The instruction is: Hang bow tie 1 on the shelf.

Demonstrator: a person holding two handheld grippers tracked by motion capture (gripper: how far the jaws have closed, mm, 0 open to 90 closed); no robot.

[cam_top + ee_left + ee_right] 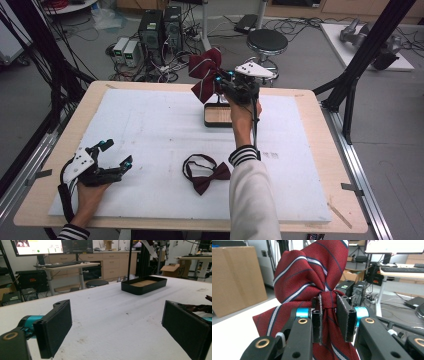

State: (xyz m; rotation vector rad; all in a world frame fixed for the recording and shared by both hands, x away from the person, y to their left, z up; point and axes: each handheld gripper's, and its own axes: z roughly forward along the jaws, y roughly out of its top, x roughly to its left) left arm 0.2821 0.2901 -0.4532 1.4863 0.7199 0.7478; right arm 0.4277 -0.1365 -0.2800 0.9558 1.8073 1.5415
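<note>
High view | right claw (221, 82) is clamping the striped bow tie (206, 75) by its knot, upper centre, above the black tray (218, 117); placing looks pending | plain bow tie (204, 173) is lying lower centre on bench (150, 130), untouched | left claw (116, 155) is resting apart, empty

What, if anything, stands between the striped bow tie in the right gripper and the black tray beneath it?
Nothing visible does. The right gripper holds the striped bow tie by its knot in the air, just behind the black tray. The tray looks empty, and the plain bow tie lies well apart, nearer the person.
</note>
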